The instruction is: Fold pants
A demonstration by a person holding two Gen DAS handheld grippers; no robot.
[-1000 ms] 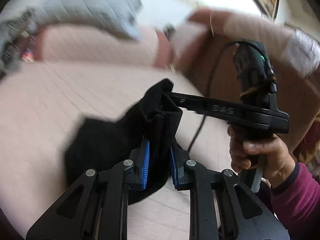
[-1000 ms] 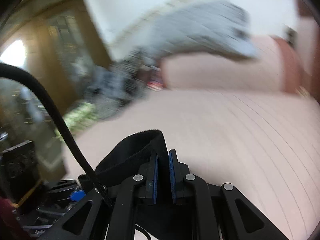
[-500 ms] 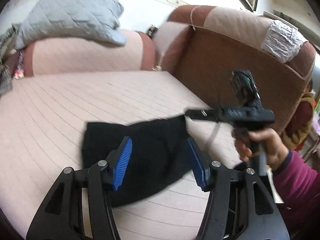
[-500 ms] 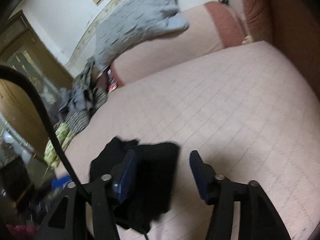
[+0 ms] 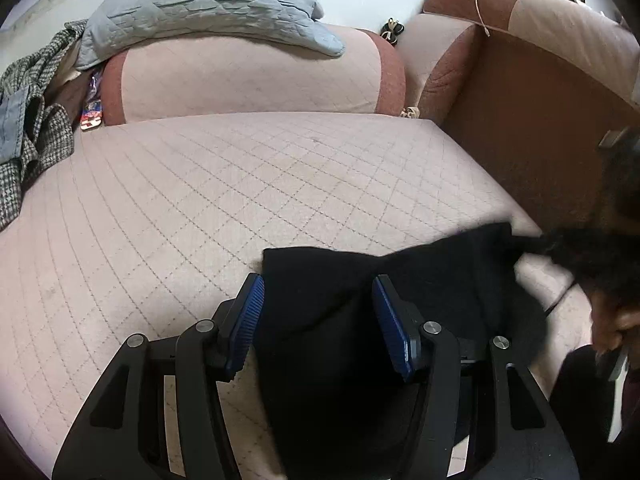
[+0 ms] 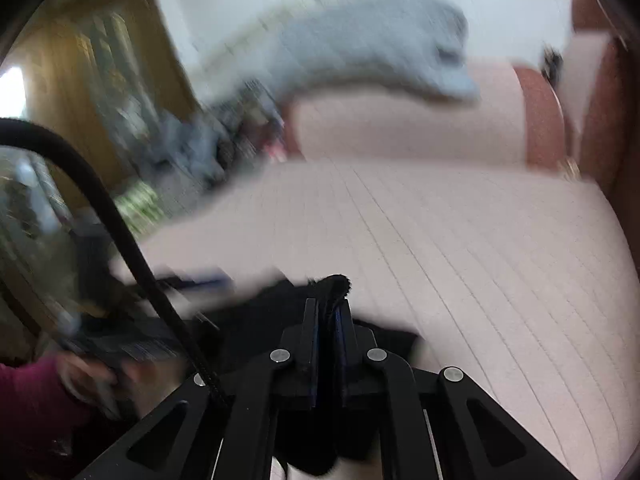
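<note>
At the far left of the left wrist view, a checked garment (image 5: 28,152) is heaped at the edge of the pink quilted sofa seat (image 5: 200,200). A grey quilted blanket (image 5: 200,4) is draped over the backrest behind it. Lower in the frame, the left gripper (image 5: 318,320) is seen with its blue-padded jaws standing wide apart; nothing is pinched by them, though the black pants (image 5: 340,280) are spread on the seat directly beneath and between them. Toward the right, the pants are drawn up into a blurred peak beside the brown armrest (image 5: 540,140).

In the blurred right wrist view, a maroon sleeve (image 6: 32,392) is seen at the lower left. At centre, the right gripper (image 6: 328,312) is clamped on a fold of the pants, with a ribbed edge protruding above the pads.
</note>
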